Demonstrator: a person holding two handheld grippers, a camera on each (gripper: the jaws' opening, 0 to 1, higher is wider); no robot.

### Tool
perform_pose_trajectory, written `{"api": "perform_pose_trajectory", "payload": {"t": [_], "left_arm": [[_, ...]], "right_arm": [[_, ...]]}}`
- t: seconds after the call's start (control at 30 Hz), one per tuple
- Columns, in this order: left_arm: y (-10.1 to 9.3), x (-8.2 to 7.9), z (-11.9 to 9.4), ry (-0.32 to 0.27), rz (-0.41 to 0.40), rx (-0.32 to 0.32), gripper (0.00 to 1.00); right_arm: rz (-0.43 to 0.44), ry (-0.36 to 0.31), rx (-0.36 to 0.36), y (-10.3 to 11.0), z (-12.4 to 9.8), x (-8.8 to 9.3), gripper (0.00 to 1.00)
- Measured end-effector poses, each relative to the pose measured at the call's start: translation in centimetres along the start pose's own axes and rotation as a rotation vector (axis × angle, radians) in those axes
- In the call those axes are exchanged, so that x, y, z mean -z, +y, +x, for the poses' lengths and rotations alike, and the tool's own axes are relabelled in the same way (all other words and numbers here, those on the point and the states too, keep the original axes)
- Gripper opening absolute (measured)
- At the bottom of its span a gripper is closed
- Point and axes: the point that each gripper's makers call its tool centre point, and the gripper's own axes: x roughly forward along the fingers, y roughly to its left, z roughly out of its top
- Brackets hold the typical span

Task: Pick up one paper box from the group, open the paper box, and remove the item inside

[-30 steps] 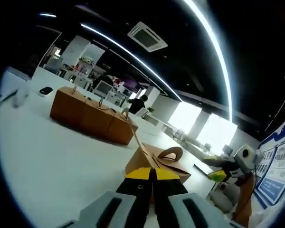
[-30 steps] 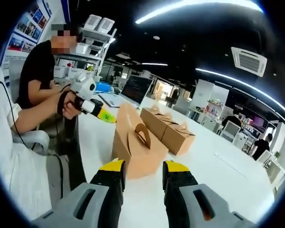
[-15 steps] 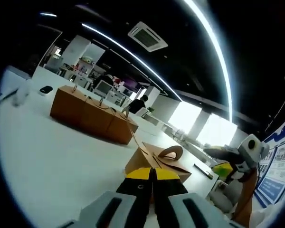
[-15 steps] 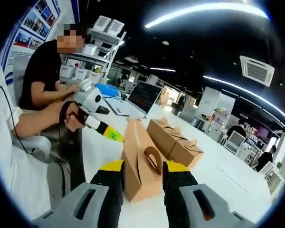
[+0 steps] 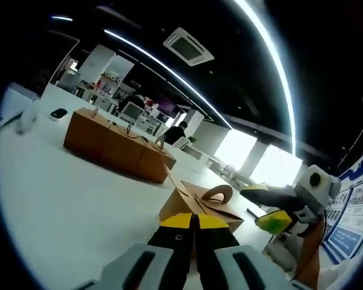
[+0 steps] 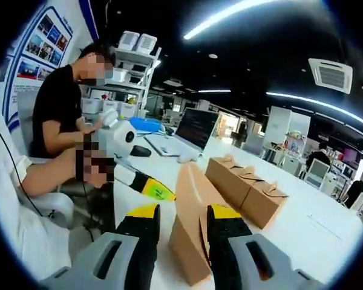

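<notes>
Brown kraft gable box sits at lower centre of the left gripper view, the left gripper pinched on its thin top flap. Right gripper stands parted around it. Light, creasable card: the handle ridge looks the safest hold.

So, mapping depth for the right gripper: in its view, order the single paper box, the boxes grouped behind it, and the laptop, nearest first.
1. Single paper box, between the right gripper jaws.
2. Grouped paper boxes, behind, to the right.
3. Laptop, farthest, across the table.
</notes>
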Motion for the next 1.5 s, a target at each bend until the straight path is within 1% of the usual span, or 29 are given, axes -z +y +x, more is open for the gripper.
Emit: {"api": "perform_pose_trajectory", "payload": {"t": [0.07, 0.13, 0.23, 0.33, 0.5, 0.57, 0.67, 0.77, 0.8, 0.87, 1.03, 1.17, 1.43, 1.5], "left_arm": [[0.0, 0.0, 0.0, -0.001, 0.000, 0.001, 0.04], [0.0, 0.0, -0.1, -0.002, -0.001, 0.002, 0.04], [0.0, -0.1, -0.1, -0.002, -0.001, 0.003, 0.04], [0.0, -0.1, -0.1, -0.003, -0.001, 0.005, 0.04], [0.0, -0.1, -0.1, -0.003, -0.001, 0.005, 0.04], [0.0, -0.2, 0.0, -0.003, 0.000, 0.005, 0.04], [0.1, -0.1, 0.0, -0.001, 0.000, 0.003, 0.04], [0.1, -0.1, 0.0, -0.002, 0.001, 0.003, 0.04], [0.1, -0.2, 0.0, -0.003, 0.001, 0.003, 0.04], [0.2, -0.2, 0.0, -0.005, -0.002, 0.001, 0.04], [0.2, -0.3, 0.0, -0.008, -0.019, 0.001, 0.04], [0.2, -0.4, 0.0, -0.015, -0.010, 0.002, 0.05], [0.5, -0.4, -0.1, -0.018, 0.012, -0.010, 0.09], [0.6, -0.5, -0.1, -0.021, 0.019, -0.013, 0.12]], "right_arm": [[0.008, 0.004, -0.014, 0.3, 0.9, 0.2, 0.32], [-0.001, 0.014, -0.021, 0.6, 1.6, 0.4, 0.32], [0.017, 0.015, -0.046, 0.9, 2.4, 0.6, 0.32], [0.027, 0.024, -0.061, 1.2, 2.9, 1.1, 0.32], [0.065, 0.018, -0.074, 1.1, 3.0, 1.4, 0.32], [0.078, 0.016, -0.084, 0.8, 3.2, 1.5, 0.32], [0.076, 0.022, -0.092, 0.9, 3.3, 1.6, 0.32], [0.081, 0.040, -0.103, 1.1, 3.6, 2.3, 0.33], [0.078, 0.032, -0.103, 1.1, 3.6, 2.3, 0.33], [0.098, 0.033, -0.107, 1.0, 3.6, 2.3, 0.35], [0.087, 0.045, -0.103, 1.0, 3.8, 2.3, 0.37], [0.085, 0.049, -0.103, 1.2, 3.8, 2.3, 0.38], [0.090, 0.052, -0.097, 1.3, 3.8, 2.3, 0.38], [0.088, 0.053, -0.097, 1.4, 3.8, 2.3, 0.38]]}}
